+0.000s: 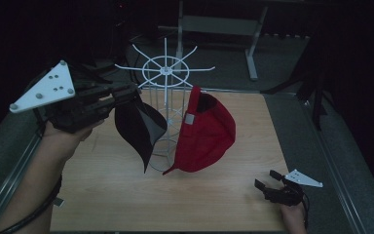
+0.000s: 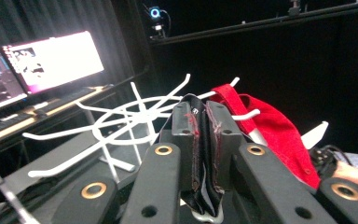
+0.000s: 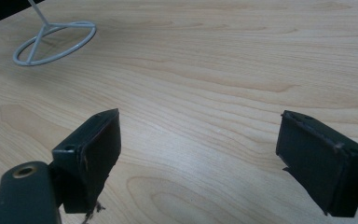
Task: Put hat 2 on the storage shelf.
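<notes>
Holding a black cap [image 1: 139, 127] raised at the left of the wooden table [image 1: 126, 204], beside the white wire rack [image 1: 165, 70]: left gripper [image 1: 135, 93], jaws clamped tight on the cap's fabric edge. Hanging on the rack just to the right, a red cap [image 1: 207, 134]. Resting near the table's near right corner, right gripper [image 1: 268, 181], jaws spread wide, gripping nothing.
</notes>
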Demonstrator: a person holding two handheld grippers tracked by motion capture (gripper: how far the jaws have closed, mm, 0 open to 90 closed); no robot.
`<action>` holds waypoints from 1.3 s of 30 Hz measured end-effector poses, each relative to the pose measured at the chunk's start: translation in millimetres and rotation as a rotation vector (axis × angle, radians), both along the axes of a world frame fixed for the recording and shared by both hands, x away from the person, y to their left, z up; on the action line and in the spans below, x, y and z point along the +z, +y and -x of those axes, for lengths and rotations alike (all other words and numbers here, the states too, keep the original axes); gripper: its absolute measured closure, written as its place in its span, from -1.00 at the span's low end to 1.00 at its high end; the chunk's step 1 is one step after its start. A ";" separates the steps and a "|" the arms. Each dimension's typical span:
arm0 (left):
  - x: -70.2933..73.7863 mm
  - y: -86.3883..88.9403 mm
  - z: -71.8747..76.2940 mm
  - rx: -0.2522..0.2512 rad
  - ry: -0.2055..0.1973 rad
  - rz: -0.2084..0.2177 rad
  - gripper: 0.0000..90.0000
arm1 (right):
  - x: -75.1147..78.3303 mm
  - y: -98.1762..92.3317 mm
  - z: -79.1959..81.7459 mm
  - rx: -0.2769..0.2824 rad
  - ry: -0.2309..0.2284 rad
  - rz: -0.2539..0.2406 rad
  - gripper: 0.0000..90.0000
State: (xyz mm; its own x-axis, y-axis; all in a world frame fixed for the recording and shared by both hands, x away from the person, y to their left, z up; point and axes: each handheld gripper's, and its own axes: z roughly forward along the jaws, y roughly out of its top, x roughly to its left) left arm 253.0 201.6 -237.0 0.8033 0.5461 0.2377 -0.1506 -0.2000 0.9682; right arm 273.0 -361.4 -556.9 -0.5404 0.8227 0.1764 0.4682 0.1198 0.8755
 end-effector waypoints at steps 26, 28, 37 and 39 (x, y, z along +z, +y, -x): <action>-50.0 4.9 6.4 -0.002 0.047 -0.002 0.43 | -0.2 -0.9 -0.2 0.002 0.005 -0.010 -0.69; -54.4 8.5 8.6 0.005 0.059 -0.007 0.43 | -0.2 -0.8 -0.5 0.003 0.004 -0.008 -0.69; -68.4 19.8 21.5 0.003 0.083 -0.011 0.35 | -0.1 -0.9 0.1 0.002 0.001 -0.009 -0.69; -70.7 21.7 22.5 0.003 0.088 -0.011 0.35 | -0.1 -0.9 0.2 0.002 -0.001 -0.009 -0.69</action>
